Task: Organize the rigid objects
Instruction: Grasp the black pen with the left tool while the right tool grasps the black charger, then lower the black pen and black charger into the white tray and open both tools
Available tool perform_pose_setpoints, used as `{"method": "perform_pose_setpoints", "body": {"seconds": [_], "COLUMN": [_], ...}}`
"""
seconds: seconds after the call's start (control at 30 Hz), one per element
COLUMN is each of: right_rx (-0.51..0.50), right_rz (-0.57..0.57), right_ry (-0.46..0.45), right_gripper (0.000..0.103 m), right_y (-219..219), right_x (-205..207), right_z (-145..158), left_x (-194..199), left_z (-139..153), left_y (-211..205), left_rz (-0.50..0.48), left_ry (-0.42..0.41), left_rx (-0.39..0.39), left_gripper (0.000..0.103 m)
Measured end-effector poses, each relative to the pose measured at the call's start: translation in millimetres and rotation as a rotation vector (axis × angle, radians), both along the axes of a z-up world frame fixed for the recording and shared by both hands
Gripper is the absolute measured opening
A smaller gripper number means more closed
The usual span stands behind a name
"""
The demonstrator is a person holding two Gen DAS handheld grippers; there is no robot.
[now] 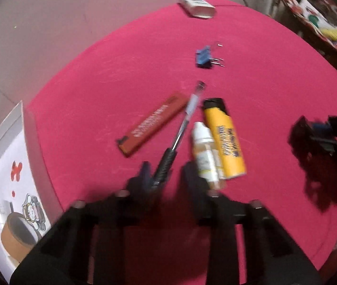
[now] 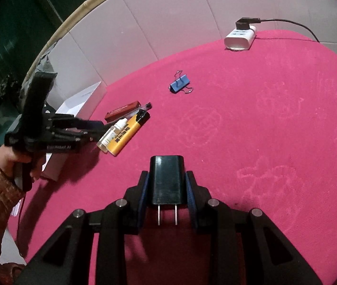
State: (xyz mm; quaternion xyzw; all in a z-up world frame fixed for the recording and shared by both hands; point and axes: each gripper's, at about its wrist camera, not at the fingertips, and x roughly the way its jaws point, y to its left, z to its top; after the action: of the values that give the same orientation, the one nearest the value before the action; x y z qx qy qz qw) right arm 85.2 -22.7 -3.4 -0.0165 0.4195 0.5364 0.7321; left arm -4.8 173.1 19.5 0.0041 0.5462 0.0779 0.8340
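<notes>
Right tongs (image 2: 167, 190) pinched the charger (image 2: 167, 178); left tongs (image 1: 166, 173), spread, straddled the pen (image 1: 180, 130). Next move: close on it.

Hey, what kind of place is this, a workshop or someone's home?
Most likely a room in a home: a table under a pink cloth against a tiled wall, a white power strip plugged in, and household bits like a yellow lighter and blue binder clip.

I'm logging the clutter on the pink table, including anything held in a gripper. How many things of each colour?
Black: 2, charger, pen
Blue: 1, binder clip
Red: 1, flat box
Yellow: 1, lighter
White: 2, dropper bottle, power strip
Total: 7
</notes>
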Motion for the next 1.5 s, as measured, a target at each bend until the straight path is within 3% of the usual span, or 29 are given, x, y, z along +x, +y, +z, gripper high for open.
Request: {"method": "perform_pose_setpoints", "body": {"seconds": [0.27,0.4,0.57,0.73,0.83,1.07,1.27,1.5], "right_rx": [0.014,0.032,0.065,0.088,0.097,0.111,0.099,0.064], "right_rz": [-0.010,-0.043,-0.047,0.004,0.044,0.168,0.275,0.367], "right_ry": [-0.034,-0.090,-0.176,-0.258,-0.290,-0.344,-0.373,-0.343], "right_gripper": [0.029,0.029,0.029,0.029,0.029,0.029,0.029,0.029], "right_y": [-4,-9,-3,23,43,93,137,192], "right_x": [-6,-9,-18,-36,-50,-91,-130,-164], "right_z": [6,22,55,87,99,116,119,106], "left_x": [-4,-32,-82,-122,-134,-201,-239,-260], "left_z": [0,9,50,90,105,119,104,83], "left_y": [-18,-15,-11,1,11,50,79,108], "left_rz": [-0.001,0.100,0.215,0.327,0.386,0.560,0.690,0.785], "left_ry": [-0.046,-0.170,-0.370,-0.532,-0.584,-0.627,-0.599,-0.563], "left_rx": [0.084,0.036,0.006,0.010,0.046,0.112,0.159,0.149], "left_gripper": [0.013,0.013,0.012,0.012,0.012,0.012,0.012,0.012]}}
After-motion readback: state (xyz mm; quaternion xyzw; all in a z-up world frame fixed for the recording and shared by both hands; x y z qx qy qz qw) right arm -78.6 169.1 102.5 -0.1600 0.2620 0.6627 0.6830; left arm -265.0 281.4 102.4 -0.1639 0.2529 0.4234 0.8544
